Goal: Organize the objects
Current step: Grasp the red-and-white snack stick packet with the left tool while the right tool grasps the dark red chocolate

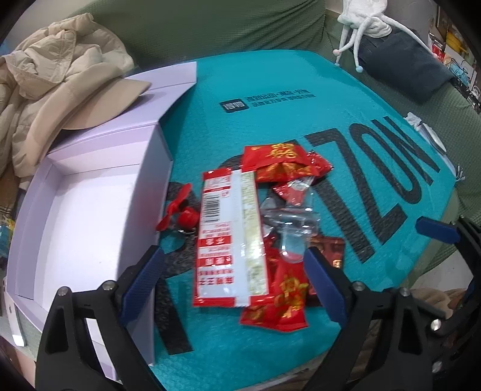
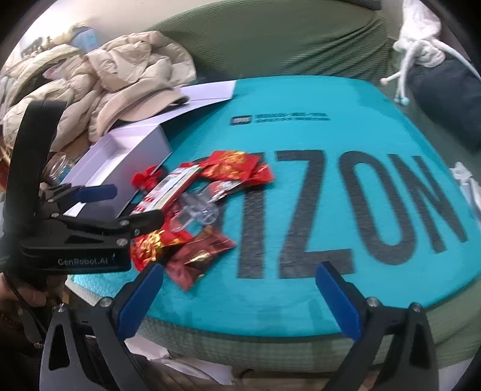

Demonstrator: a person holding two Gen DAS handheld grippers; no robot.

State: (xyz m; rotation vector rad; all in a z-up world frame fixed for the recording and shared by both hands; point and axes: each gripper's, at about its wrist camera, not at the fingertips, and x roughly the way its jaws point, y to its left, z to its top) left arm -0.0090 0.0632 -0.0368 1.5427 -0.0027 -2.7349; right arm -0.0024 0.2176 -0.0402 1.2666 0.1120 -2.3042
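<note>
Near the mat's (image 1: 300, 90) left edge, left gripper (image 1: 234, 270) spread around the long packet (image 1: 228, 237). Right gripper (image 2: 240, 297) spread, empty. Packet looks light, crinkly, slippery; pinch mid-length.

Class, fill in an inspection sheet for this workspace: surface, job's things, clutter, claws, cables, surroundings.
Surface: teal mat with large dark lettering, lying on a green cover.
Job's things: red snack packets, a long red-and-white packet, clear wrappers and a small red fan piled on the mat; open white box beside the pile, nothing seen inside.
Clutter: beige jacket, beige cap.
Claws: left claw open over the pile; right claw open, holding nothing.
Cables: nothing seen.
Surroundings: green sofa back, dark cushion.
</note>
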